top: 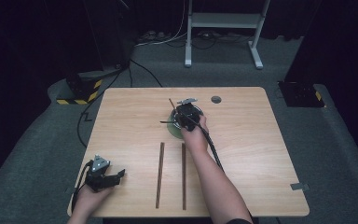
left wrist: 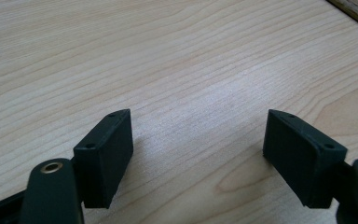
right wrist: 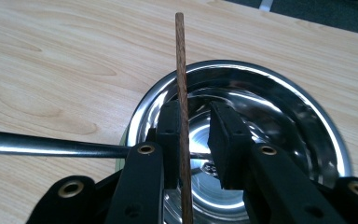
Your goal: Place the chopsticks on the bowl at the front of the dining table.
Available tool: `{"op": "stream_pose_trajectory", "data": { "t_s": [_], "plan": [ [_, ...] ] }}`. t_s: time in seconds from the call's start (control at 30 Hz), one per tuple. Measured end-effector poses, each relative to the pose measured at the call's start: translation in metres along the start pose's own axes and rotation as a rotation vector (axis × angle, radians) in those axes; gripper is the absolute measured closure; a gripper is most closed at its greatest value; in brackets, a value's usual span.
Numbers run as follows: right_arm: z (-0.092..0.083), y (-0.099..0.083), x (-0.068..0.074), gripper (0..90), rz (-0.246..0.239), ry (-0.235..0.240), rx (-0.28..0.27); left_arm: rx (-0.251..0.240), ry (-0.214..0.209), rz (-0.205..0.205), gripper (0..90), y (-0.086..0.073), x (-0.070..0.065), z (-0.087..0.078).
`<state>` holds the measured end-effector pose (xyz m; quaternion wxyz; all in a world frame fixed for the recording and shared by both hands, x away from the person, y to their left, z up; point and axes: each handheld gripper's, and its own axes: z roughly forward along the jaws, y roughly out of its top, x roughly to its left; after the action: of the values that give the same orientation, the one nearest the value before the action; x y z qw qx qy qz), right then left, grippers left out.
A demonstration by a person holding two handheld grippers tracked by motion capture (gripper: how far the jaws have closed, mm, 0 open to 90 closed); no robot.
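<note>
Dim surroundings, lit tabletop, glare on bowl (right wrist: 242, 140)

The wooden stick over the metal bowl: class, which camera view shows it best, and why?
The right gripper view: the wooden stick stands close up between the right tool's parted jaws, over the metal bowl. The high view shows its tip as a thin line above the hand.

Looks like a lab or recording studio rather than a home: a lone light-wood table (top: 121, 121) set on grey carpet (top: 335, 154), ringed by black curtains (top: 28, 42) that swallow the walls. Beyond the tabletop's far edge, a white metal stand (top: 223, 21) with loose cables (top: 168, 39) pooled at its feet (nothing tidied away). Off the far left corner, a black base marked with yellow-and-black hazard tape (top: 81, 93)
</note>
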<state>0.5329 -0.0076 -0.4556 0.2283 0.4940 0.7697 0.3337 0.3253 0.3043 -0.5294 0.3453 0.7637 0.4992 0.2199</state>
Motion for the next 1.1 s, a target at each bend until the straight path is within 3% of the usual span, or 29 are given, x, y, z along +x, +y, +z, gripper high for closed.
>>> {"op": "stream_pose_trajectory", "data": {
  "t_s": [0.17, 0.37, 0.57, 0.7, 0.77, 0.83, 0.93, 1.1],
  "plan": [
    [-0.016, -0.003, -0.006, 71.0, -0.005, -0.002, -0.015, -0.002, -0.001, 0.0, 24.2, 0.0, 0.0, 0.0],
    [-0.046, -0.022, -0.016, 68.9, -0.004, 0.003, -0.035, -0.001, 0.0, -0.001, 24.2, 0.0, 0.0, 0.0],
    [-0.073, -0.059, -0.035, 68.0, 0.023, -0.003, -0.027, -0.001, 0.001, -0.001, 24.1, 0.0, 0.0, 0.0],
    [-0.083, -0.078, -0.04, 68.1, 0.013, -0.006, -0.023, 0.0, 0.001, -0.001, 24.1, 0.0, 0.0, 0.0],
    [-0.093, -0.099, -0.044, 68.3, 0.03, -0.002, -0.019, 0.0, 0.002, -0.002, 24.1, 0.0, 0.0, 0.0],
    [-0.095, -0.105, -0.045, 68.3, 0.035, -0.002, -0.015, -0.001, 0.001, -0.002, 24.1, 0.0, 0.0, 0.0],
    [-0.1, -0.13, -0.048, 70.6, 0.052, 0.004, 0.023, -0.001, 0.002, -0.002, 24.1, 0.0, -0.001, 0.0],
    [-0.103, -0.149, -0.05, 70.9, 0.078, 0.014, 0.046, -0.001, 0.002, -0.002, 24.1, 0.0, -0.001, 0.0]
  ]
}}
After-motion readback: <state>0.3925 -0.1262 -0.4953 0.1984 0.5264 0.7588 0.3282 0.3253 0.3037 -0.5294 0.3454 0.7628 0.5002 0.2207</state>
